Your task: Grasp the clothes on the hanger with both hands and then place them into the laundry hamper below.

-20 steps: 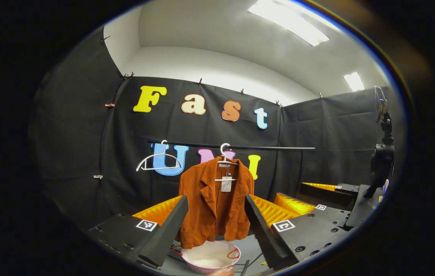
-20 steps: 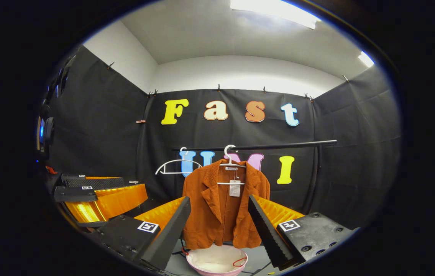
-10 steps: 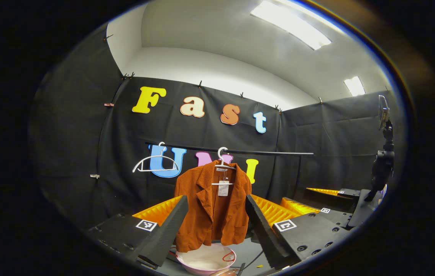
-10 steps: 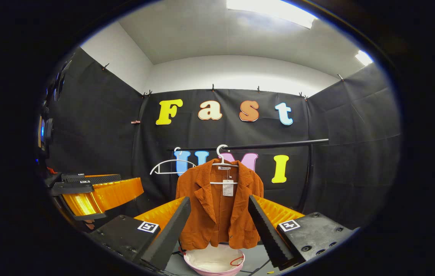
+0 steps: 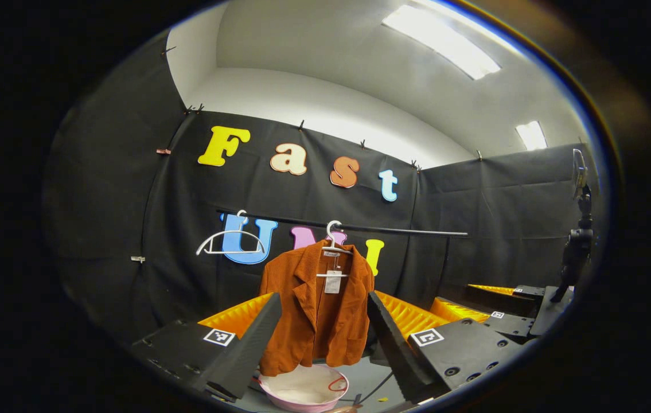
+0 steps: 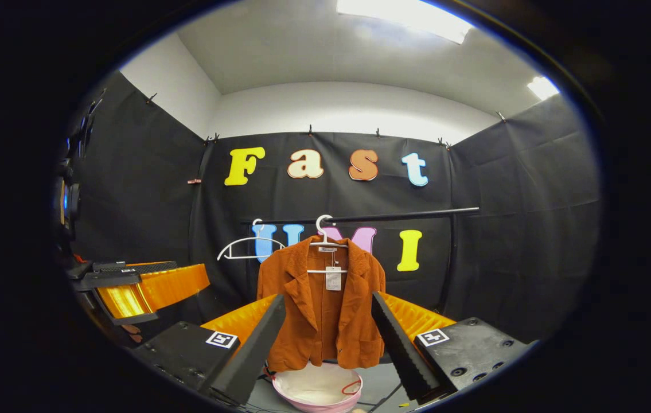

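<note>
A rust-orange jacket (image 5: 316, 312) (image 6: 322, 312) with a paper tag hangs on a white hanger (image 5: 334, 229) (image 6: 320, 223) from a black rail (image 5: 405, 231) (image 6: 411, 215). Under it on the floor stands a pink laundry hamper (image 5: 302, 391) (image 6: 316, 391) with a white lining. My left gripper (image 5: 323, 298) is open, some way short of the jacket, which shows between its fingers. My right gripper (image 6: 328, 297) is open too, equally short of it. The right gripper (image 5: 494, 304) also appears at the right of the left gripper view, and the left gripper (image 6: 139, 284) at the left of the right gripper view.
An empty white hanger (image 5: 230, 244) (image 6: 243, 249) hangs on the rail left of the jacket. A camera on a stand (image 5: 575, 252) rises at the right edge. A dark device (image 6: 67, 201) is mounted at the left. Cables lie on the grey floor beside the hamper.
Both cameras have swung slightly, so the jacket sits a little more to the left, most clearly in the right gripper view. Both grippers stay open and the jacket still hangs.
</note>
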Demonstrator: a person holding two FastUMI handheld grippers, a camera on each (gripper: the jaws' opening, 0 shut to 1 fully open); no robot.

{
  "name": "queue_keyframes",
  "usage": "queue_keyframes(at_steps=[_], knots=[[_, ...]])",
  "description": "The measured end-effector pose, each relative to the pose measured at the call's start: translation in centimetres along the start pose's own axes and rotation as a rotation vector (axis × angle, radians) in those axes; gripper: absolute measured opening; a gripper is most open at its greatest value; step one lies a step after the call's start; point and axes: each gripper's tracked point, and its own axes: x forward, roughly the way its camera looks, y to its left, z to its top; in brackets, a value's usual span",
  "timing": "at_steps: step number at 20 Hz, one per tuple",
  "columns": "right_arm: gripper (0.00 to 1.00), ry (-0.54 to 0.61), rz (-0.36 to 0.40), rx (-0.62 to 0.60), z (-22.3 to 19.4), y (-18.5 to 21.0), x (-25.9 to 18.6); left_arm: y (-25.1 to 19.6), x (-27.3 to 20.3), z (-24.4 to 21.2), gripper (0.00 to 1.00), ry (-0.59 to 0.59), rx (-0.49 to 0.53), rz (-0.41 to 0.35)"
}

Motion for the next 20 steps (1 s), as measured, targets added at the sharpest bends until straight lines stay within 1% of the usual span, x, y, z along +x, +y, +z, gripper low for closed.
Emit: queue_keyframes(at_steps=[1, 3, 6, 8, 9, 10, 11, 12, 13, 15, 18, 20], knots=[[0.97, -0.001, -0.009, -0.003, 0.0, -0.1, -0.1, 0.1, 0.1, -0.2, 0.95, 0.007, -0.005, -0.008], [0.97, -0.001, -0.025, -0.011, -0.1, -0.3, -0.3, 0.1, 0.1, -0.6, 0.95, 0.022, -0.004, -0.027], [0.97, 0.012, -0.038, -0.022, -0.8, -0.4, -0.2, 0.3, 0.3, -1.6, 0.95, 0.047, 0.003, -0.036], [0.97, 0.012, -0.043, -0.028, -0.8, -0.6, 0.5, -0.1, 0.9, -1.9, 0.95, 0.054, -0.002, -0.049], [0.95, 0.007, -0.046, -0.032, -0.7, -0.8, 0.9, -0.1, 1.3, -1.9, 0.95, 0.055, -0.001, -0.054], [0.97, 0.002, -0.05, -0.037, -0.6, -1.0, 1.5, 0.0, 1.9, -2.1, 0.95, 0.057, 0.002, -0.056], [0.97, -0.002, -0.053, -0.041, -0.7, -1.4, 2.0, 0.1, 2.6, -2.3, 0.95, 0.059, 0.007, -0.055], [0.95, -0.004, -0.056, -0.043, -0.9, -1.6, 2.9, 0.3, 3.3, -2.6, 0.95, 0.061, 0.01, -0.052], [0.97, -0.002, -0.057, -0.043, -1.3, -1.9, 3.8, 0.5, 4.1, -2.7, 0.95, 0.064, 0.012, -0.049], [0.97, 0.002, -0.054, -0.041, -2.3, -2.5, 6.1, 0.9, 6.2, -3.2, 0.95, 0.065, 0.013, -0.042], [0.97, 0.008, -0.026, -0.032, -4.1, -3.4, 11.1, 1.8, 10.5, -4.2, 0.95, 0.068, 0.006, -0.024], [0.97, 0.023, -0.003, -0.032, -5.6, -4.3, 15.0, 2.7, 14.2, -5.2, 0.95, 0.065, 0.002, 0.001]])
